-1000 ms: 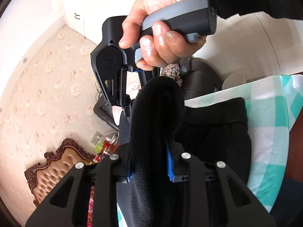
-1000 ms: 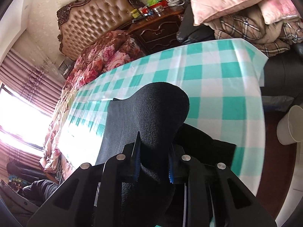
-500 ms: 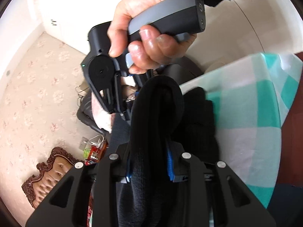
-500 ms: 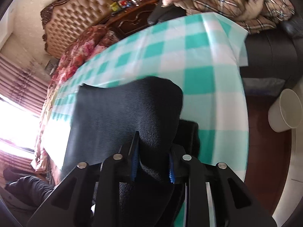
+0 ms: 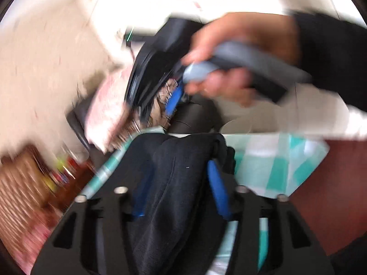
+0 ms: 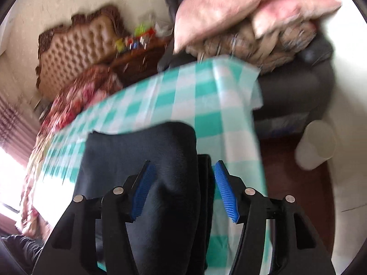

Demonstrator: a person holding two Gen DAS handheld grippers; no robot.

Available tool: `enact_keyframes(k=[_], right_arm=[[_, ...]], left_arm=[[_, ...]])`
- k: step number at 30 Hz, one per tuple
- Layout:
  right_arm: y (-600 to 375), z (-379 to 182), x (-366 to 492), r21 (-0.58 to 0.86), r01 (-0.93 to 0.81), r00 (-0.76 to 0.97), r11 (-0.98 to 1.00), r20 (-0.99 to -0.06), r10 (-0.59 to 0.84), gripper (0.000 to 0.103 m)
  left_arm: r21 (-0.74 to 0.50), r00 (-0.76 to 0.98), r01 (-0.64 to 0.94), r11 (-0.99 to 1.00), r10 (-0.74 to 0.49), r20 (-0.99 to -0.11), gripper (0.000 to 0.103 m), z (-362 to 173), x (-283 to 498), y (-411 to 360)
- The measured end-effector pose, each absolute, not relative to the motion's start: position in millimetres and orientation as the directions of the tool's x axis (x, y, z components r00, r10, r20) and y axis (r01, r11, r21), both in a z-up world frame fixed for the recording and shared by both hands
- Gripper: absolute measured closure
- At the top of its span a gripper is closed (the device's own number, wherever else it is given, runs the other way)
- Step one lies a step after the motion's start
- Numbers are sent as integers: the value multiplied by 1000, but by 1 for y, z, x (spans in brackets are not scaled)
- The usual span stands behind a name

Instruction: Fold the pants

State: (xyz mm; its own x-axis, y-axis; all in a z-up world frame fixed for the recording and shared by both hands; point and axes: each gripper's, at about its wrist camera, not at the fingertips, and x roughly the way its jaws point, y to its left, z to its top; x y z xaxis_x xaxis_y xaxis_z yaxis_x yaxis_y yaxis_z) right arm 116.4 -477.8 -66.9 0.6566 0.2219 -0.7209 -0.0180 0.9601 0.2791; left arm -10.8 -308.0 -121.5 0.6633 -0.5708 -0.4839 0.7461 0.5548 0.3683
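The black knit pants [image 6: 142, 160] lay on the table covered by a teal-and-white checked tablecloth [image 6: 206, 96], near its end, with a raised fold of the cloth running up between the fingers of both tools. In the right wrist view the right gripper [image 6: 182, 185] had its blue ribbed pads [image 6: 226, 192] spread apart, a gap showing between the right-hand pad and the fabric. In the left wrist view, which was heavily blurred, the left gripper [image 5: 177, 183] likewise stood with its blue pads [image 5: 218, 190] parted on either side of the dark fold; whether they touched the cloth could not be told.

Beyond the fold in the left view, the person's right hand [image 5: 231, 68] gripped the grey handle of the other tool above the table's end. Past the table's far edge sat a dark armchair [image 6: 298, 84] piled with a pink cushion [image 6: 240, 6] and a brown plaid blanket [image 6: 252, 45]. A white plastic bin [image 6: 315, 144] stood on the dark floor beside the table. Further back were a tufted brown leather headboard [image 6: 78, 48], a red floral bedspread [image 6: 80, 91] and a cluttered dark wooden nightstand [image 6: 140, 55].
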Motion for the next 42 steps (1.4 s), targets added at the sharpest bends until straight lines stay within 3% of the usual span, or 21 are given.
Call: enact_keyframes(k=[1, 4, 6, 7, 10, 15, 19, 23, 26, 29, 35, 42], right_arm=[[-473, -61, 108, 256, -16, 674, 966, -711, 200, 41], [-457, -49, 80, 188, 26, 708, 982, -697, 115, 37], [-445, -52, 69, 178, 43, 708, 983, -700, 95, 37], [-438, -57, 67, 150, 46, 704, 988, -706, 74, 37], [-426, -80, 64, 108, 67, 678, 992, -735, 34, 37], [-428, -132, 72, 56, 146, 590, 988, -807, -41, 39], [-432, -138, 71, 68, 164, 593, 984, -804, -43, 39], [-430, -140, 67, 66, 173, 590, 983, -806, -50, 38], [-431, -141, 69, 72, 183, 587, 981, -808, -50, 38], [-428, -141, 67, 52, 189, 588, 981, -806, -71, 38], [-432, -143, 66, 78, 197, 591, 977, -805, -55, 38], [-434, -146, 66, 92, 200, 593, 975, -804, -46, 37]], left_arm=[[267, 614, 776, 571, -588, -528, 73, -122, 4, -304], [4, 407, 830, 558, -600, -688, 75, -147, 46, -304], [-59, 372, 836, 545, -644, -668, 73, -146, 51, -296], [-131, 327, 836, 533, -675, -662, 66, -142, 56, -289], [-308, 266, 790, 530, -749, -606, 65, -126, 75, -256], [-326, 403, 683, 653, -710, -578, 68, -90, 127, -222], [-257, 416, 715, 650, -691, -591, 68, -54, 178, -260], [-251, 348, 726, 641, -656, -670, 68, -67, 235, -326], [-234, 302, 719, 654, -598, -743, 72, -100, 253, -359], [-189, 290, 723, 665, -540, -790, 70, -131, 254, -370], [-192, 300, 721, 666, -549, -780, 69, -138, 255, -366], [-274, 322, 683, 678, -615, -720, 71, -107, 226, -329]])
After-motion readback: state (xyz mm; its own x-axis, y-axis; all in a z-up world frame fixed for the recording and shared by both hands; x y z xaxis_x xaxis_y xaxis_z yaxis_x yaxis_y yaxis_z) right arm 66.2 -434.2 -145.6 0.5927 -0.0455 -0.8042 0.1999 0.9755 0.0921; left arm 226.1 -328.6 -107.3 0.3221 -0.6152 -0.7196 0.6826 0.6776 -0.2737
